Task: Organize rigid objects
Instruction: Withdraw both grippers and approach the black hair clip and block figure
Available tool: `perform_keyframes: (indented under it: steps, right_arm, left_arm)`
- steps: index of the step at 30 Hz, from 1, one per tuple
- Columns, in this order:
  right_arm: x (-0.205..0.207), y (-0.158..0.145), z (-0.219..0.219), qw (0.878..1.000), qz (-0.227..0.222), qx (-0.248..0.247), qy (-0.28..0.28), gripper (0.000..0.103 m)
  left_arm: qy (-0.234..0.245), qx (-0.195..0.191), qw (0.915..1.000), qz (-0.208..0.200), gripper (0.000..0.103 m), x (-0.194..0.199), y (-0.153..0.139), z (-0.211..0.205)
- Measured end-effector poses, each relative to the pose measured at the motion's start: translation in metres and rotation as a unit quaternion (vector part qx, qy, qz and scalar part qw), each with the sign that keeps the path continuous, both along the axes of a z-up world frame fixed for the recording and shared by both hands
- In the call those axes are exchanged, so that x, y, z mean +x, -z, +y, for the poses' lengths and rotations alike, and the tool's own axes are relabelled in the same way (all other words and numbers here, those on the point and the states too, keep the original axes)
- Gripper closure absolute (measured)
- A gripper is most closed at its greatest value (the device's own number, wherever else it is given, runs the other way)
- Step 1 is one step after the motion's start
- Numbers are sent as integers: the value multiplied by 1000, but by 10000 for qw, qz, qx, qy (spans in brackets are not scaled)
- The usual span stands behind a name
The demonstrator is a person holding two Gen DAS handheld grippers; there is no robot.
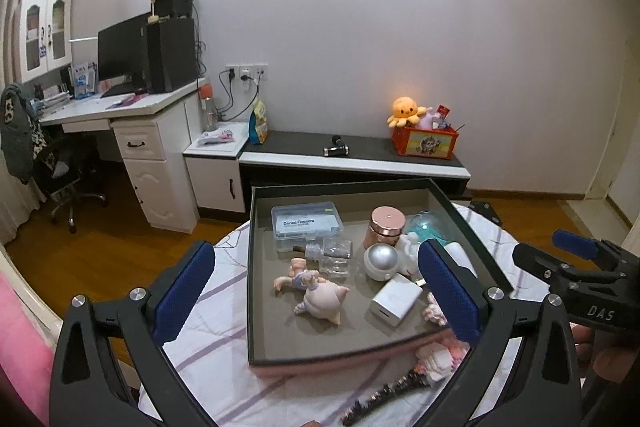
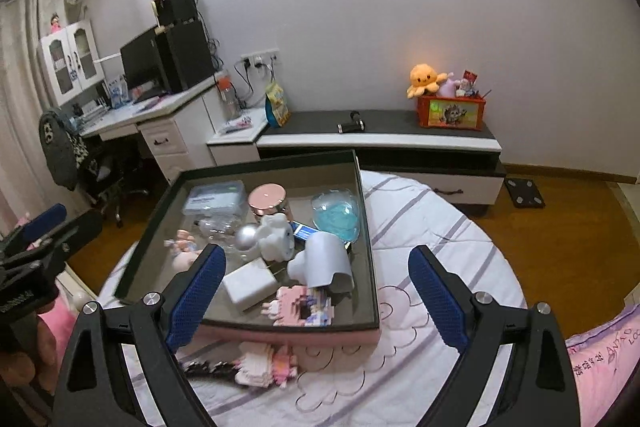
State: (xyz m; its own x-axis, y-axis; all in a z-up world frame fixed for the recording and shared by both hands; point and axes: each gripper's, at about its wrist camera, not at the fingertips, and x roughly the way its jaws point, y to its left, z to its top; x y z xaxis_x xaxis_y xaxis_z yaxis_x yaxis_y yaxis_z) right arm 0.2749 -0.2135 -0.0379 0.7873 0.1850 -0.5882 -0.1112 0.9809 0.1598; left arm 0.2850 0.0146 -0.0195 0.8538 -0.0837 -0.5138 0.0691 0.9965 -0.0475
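A dark-rimmed box (image 1: pixel 250 267) (image 2: pixel 367 227) with a grey floor lies on the striped bed sheet. It holds a clear floss case (image 1: pixel 306 225), a rose-gold lidded jar (image 1: pixel 386 227), a silver ball (image 1: pixel 381 259), a white charger (image 1: pixel 395 299), a pig figurine (image 1: pixel 320 297), a small glass bottle (image 1: pixel 332 255) and a blue dome (image 2: pixel 336 213). A white curved device (image 2: pixel 326 259) and a pink block figure (image 2: pixel 300 307) show in the right wrist view. My left gripper (image 1: pixel 316 251) and right gripper (image 2: pixel 317 255) hang open above the box's near side, holding nothing.
A pink block toy (image 2: pixel 264 363) and a black comb-like piece (image 1: pixel 384 399) lie on the sheet in front of the box. Beyond the bed stand a low cabinet (image 1: pixel 352 157) with a red toy crate (image 1: pixel 424 143), a desk (image 1: pixel 120 105) and an office chair (image 1: pixel 60 171).
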Motion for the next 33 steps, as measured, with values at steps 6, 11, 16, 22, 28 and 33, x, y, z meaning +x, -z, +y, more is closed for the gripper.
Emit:
perform_keyframes:
  steps: [6, 11, 16, 22, 28, 33]
  right_arm:
    - [-33, -21, 1, 9995, -297, 51, -48, 9]
    - [-61, -31, 2, 9987, -488, 93, -102, 9]
    - [-87, -38, 4, 9979, -630, 152, -72, 9]
    - [-114, -39, 4, 9974, -706, 164, -55, 9]
    - [-134, -38, 2, 9971, -735, 168, -42, 9]
    - [-144, -31, 1, 9977, -667, 147, -27, 9]
  left_arm:
    - [11, -23, 9999, -115, 0, -34, -10, 0]
    - [12, -39, 9999, -164, 0, -59, -15, 2]
    - [-5, -85, 9997, -242, 0, -84, -22, 4]
    - [-10, -113, 9995, -296, 0, -109, -25, 4]
    - [-21, -207, 9995, -254, 0, -131, -22, 6]
    - [-61, -260, 9995, -164, 0, -145, -15, 8]
